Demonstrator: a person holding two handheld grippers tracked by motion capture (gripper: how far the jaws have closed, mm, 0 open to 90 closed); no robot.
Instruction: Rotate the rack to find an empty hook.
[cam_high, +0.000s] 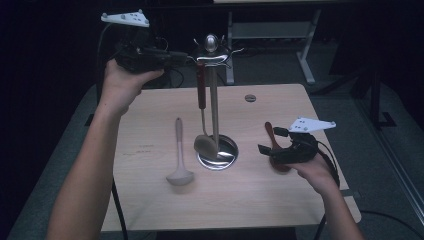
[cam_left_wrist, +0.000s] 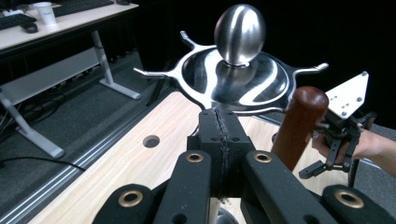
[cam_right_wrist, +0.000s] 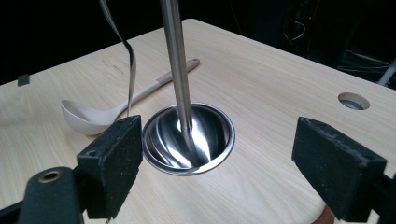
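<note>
On the bench (cam_high: 260, 190) stands a steel rack (cam_high: 214, 100), and one spoon with a dark wooden handle (cam_high: 201, 90) already hangs from a hook at its top, its bowl low beside the pole over the round base. That piece looks done. The left claw (cam_high: 186, 58) sits just beside the rack's top, its jaws pressed together with nothing between them (in the left gripper view the wooden handle end (cam_left_wrist: 299, 123) stands just to one side of them). Two pieces are left, as I judge it: a pale ladle (cam_high: 179, 160) lies flat on the bench left of the base, untouched, and a brown spoon (cam_high: 272, 140) lies at the right, partly under the right claw (cam_high: 270, 142). That claw is spread wide, holding nothing, and it faces the base.
</note>
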